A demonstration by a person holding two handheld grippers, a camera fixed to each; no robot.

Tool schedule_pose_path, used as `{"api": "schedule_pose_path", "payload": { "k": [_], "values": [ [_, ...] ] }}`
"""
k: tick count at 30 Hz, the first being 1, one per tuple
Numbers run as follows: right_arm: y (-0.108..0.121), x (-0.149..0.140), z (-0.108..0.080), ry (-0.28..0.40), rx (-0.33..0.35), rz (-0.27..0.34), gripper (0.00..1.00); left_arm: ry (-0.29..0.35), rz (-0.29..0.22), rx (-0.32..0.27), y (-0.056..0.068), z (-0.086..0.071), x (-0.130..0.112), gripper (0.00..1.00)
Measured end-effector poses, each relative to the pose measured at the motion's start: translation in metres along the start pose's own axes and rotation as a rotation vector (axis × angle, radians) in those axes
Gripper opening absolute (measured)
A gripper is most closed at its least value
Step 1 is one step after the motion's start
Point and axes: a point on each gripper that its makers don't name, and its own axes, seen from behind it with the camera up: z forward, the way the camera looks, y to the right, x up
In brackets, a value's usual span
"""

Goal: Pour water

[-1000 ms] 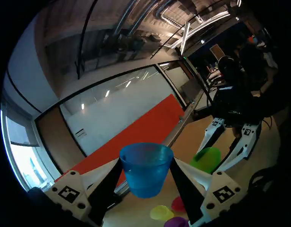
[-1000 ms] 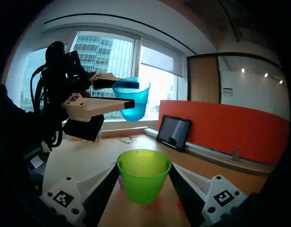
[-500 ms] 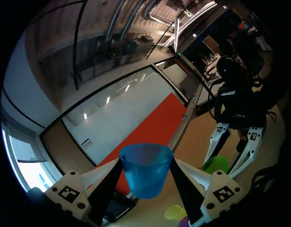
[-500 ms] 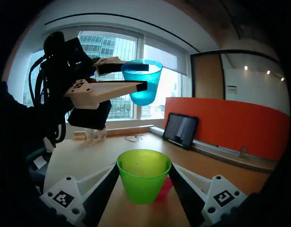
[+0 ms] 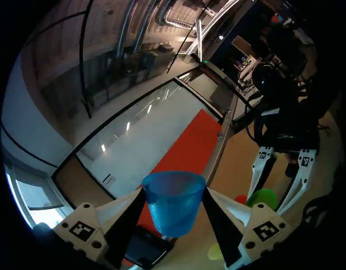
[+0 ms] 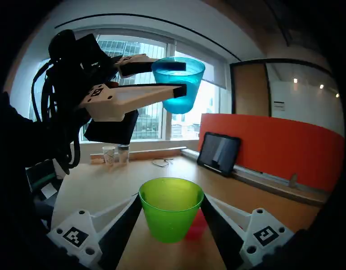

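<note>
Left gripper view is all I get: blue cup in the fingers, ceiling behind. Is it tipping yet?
Observer: No. In the right gripper view the blue cup sits upright in the left gripper, raised higher than the green cup.
Operator: Green cup held?
Observer: Yes. The right gripper has both fingers against its sides, rim up.
Operator: Anything in it?
Observer: It looks empty; I see no water inside.
</note>
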Motion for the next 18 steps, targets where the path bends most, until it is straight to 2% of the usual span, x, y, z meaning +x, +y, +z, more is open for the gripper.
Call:
{"api": "schedule_pose_path", "payload": {
  "k": [18],
  "values": [
    [0.0, 0.0056, 0.0037, 0.006, 0.005, -0.009, 0.92, 0.011, 0.122, 0.028, -0.0068, 0.0008, 0.0064, 0.86]
  ]
}}
